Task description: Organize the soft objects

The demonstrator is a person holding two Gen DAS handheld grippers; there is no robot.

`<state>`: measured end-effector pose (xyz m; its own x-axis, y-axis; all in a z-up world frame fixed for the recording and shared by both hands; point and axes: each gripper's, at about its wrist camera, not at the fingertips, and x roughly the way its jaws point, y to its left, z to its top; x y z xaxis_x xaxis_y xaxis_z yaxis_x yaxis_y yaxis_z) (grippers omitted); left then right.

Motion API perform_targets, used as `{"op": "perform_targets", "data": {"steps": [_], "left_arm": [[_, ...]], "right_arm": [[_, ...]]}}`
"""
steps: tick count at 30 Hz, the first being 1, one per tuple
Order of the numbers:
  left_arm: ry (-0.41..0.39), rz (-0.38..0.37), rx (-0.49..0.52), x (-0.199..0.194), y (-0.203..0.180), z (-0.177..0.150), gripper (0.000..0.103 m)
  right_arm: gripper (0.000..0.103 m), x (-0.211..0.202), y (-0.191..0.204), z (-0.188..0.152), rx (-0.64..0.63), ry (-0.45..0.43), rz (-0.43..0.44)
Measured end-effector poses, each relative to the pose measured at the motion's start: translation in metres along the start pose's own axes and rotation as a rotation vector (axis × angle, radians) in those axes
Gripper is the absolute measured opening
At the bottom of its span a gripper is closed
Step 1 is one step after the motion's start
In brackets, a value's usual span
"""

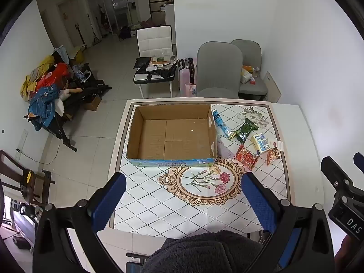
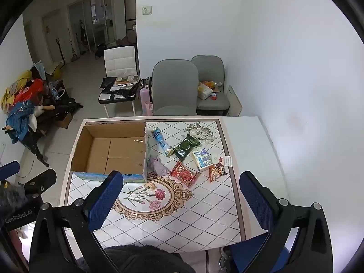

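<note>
An open, empty cardboard box point(image 1: 171, 134) point(image 2: 113, 150) stands on the patterned table. To its right lie a blue tube point(image 1: 220, 121) point(image 2: 159, 139), a dark green packet point(image 1: 246, 129) point(image 2: 185, 146), a white-and-blue pack point(image 1: 262, 143) point(image 2: 202, 159), a red snack packet point(image 1: 246, 158) point(image 2: 183, 174), a small orange packet point(image 1: 273, 155) point(image 2: 216, 171) and a lilac cloth point(image 2: 158, 165) against the box wall. My left gripper point(image 1: 183, 182) and right gripper point(image 2: 180, 182) are open and empty, held above the table's near side.
Two grey chairs point(image 1: 218, 68) stand behind the table against the white wall, with a white chair point(image 1: 154, 43) and a pink suitcase point(image 1: 187, 77) to their left. A rack piled with clothes point(image 1: 47, 86) stands on the floor far left. A dark fleece sleeve point(image 1: 204, 252) fills the bottom edge.
</note>
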<state>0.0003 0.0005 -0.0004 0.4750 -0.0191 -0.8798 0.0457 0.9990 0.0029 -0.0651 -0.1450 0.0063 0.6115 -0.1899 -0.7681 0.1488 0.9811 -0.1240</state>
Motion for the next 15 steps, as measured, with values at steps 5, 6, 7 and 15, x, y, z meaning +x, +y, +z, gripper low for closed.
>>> {"op": "perform_targets", "data": {"steps": [5,6,7,15], "left_arm": [[-0.002,0.004,-0.003,0.001,0.003,0.002,0.103],[-0.003,0.006,-0.003,0.001,0.004,0.003,0.103],[-0.005,0.009,-0.003,0.001,0.005,0.004,0.103],[-0.018,0.029,-0.019,0.003,0.003,0.0,0.103]], "right_arm": [[0.103,0.002,0.001,-0.002,0.002,0.006,0.003],[0.103,0.002,0.0,-0.002,0.003,0.006,0.006],[0.103,0.003,0.0,-0.003,0.006,0.008,0.009],[0.103,0.005,0.009,-0.005,-0.008,0.014,0.01]]}}
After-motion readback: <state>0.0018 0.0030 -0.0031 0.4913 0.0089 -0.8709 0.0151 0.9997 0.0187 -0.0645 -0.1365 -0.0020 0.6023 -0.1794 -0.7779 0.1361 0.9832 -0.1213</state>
